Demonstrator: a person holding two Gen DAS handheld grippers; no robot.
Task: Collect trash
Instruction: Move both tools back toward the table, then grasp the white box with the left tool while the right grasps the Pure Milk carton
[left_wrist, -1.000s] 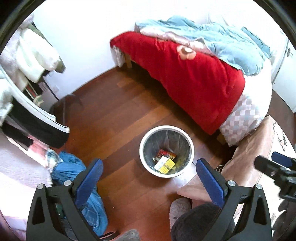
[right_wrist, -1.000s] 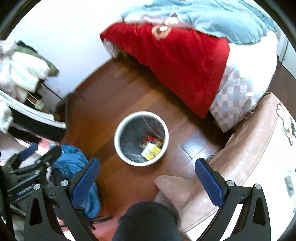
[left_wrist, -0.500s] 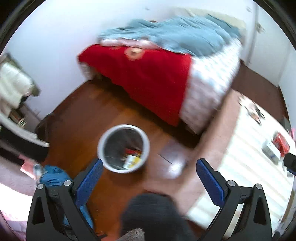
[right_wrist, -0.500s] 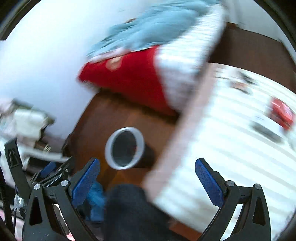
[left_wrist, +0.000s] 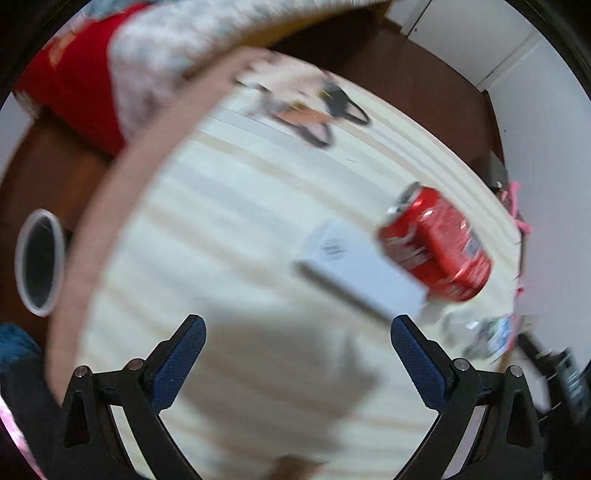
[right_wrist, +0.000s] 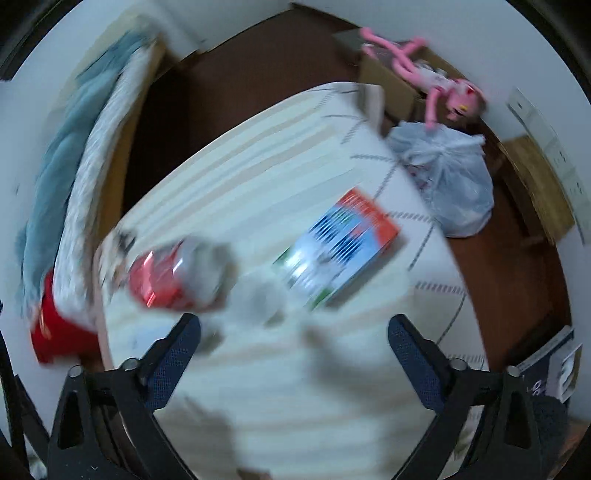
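A red soda can (left_wrist: 437, 245) lies on its side on a cream striped rug (left_wrist: 240, 229), next to a white box (left_wrist: 364, 271). In the right wrist view the can (right_wrist: 177, 278) lies left of a blue, white and orange box (right_wrist: 341, 245), with a blurred pale item (right_wrist: 258, 301) between them. The round white-rimmed trash bin (left_wrist: 38, 267) stands on the wood floor at the far left. My left gripper (left_wrist: 297, 341) is open and empty above the rug, short of the white box. My right gripper (right_wrist: 293, 341) is open and empty, short of the can and box.
A bed with a red cover (left_wrist: 70, 85) stands behind the rug. A tied plastic bag (right_wrist: 448, 181), a pink plush toy (right_wrist: 428, 79), a cardboard box (right_wrist: 395, 86) and a wooden stool (right_wrist: 535, 188) stand on the floor at the right. Both views are blurred.
Both grippers have swung right, away from the bin and onto the rug. The can and boxes have come close in front of the open jaws.
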